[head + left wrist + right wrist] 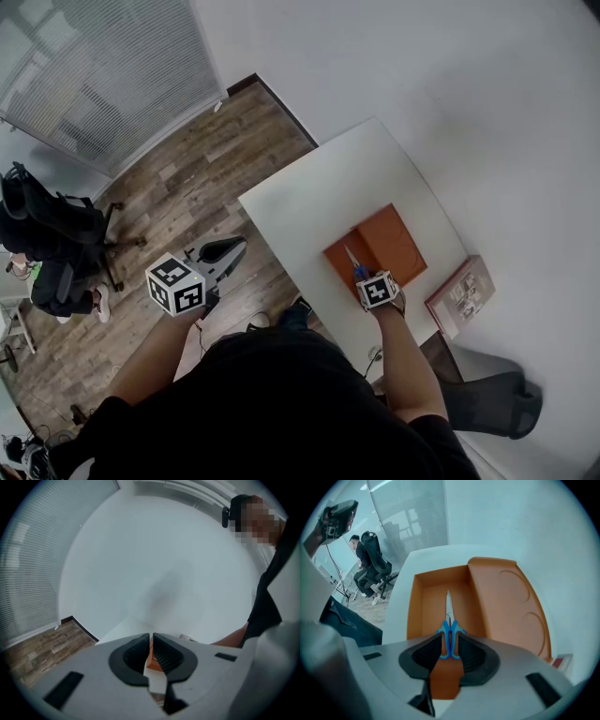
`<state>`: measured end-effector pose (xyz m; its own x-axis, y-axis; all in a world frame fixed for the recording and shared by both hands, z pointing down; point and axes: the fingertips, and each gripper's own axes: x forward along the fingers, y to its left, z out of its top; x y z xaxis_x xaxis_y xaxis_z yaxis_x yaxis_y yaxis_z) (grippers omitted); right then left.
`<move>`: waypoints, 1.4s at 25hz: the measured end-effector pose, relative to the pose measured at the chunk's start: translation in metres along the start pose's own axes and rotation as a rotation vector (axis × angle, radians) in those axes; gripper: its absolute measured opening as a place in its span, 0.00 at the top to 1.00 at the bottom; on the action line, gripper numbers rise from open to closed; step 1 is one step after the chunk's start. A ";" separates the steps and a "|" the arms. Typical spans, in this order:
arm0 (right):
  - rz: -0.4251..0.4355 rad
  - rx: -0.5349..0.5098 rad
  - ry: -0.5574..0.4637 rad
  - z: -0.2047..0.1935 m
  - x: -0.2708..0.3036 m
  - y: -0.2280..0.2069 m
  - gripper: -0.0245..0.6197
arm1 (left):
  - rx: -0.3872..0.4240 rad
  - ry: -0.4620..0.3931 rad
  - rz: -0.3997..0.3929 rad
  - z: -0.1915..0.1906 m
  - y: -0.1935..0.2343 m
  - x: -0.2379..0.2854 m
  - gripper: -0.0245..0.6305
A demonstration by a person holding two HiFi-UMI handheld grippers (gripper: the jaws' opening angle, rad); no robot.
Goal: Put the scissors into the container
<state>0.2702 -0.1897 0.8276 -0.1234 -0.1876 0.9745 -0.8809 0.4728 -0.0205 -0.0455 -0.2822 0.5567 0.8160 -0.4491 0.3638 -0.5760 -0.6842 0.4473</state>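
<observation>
Office, black swivel chair point(66, 239), window blinds point(103, 75), wood-plank floor point(187, 159), white table point(328, 197)

White table point(356, 178), black office chair point(52, 230), perhaps a booklet point(461, 295)

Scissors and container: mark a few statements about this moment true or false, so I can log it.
1. The right tool is shut on the blue handles of the scissors. True.
2. The scissors' blades point out over the open tray of the orange container. True.
3. The container is closed. False: its lid lies open beside the tray.
4. The left tool holds a second pair of scissors. False: its jaws are together with nothing between them.
5. The left tool is held above the table. False: in the head view it is off the table's edge, over the wooden floor.
</observation>
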 end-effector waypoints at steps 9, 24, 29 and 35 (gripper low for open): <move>-0.029 0.057 -0.082 0.011 -0.039 0.008 0.79 | 0.024 -0.011 -0.047 0.005 -0.011 -0.002 0.92; -0.143 0.192 -0.303 0.013 -0.133 0.009 0.79 | 0.098 -0.017 -0.146 0.010 -0.038 -0.011 0.92; -0.194 0.252 -0.390 0.006 -0.167 0.011 0.79 | 0.127 -0.024 -0.164 0.013 -0.044 -0.021 0.92; -0.246 0.316 -0.474 -0.006 -0.201 0.024 0.79 | 0.164 -0.033 -0.183 0.020 -0.050 -0.035 0.92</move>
<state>0.2767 -0.1353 0.6329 -0.0250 -0.6551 0.7552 -0.9931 0.1028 0.0562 -0.0446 -0.2438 0.5047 0.9085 -0.3262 0.2610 -0.4056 -0.8387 0.3634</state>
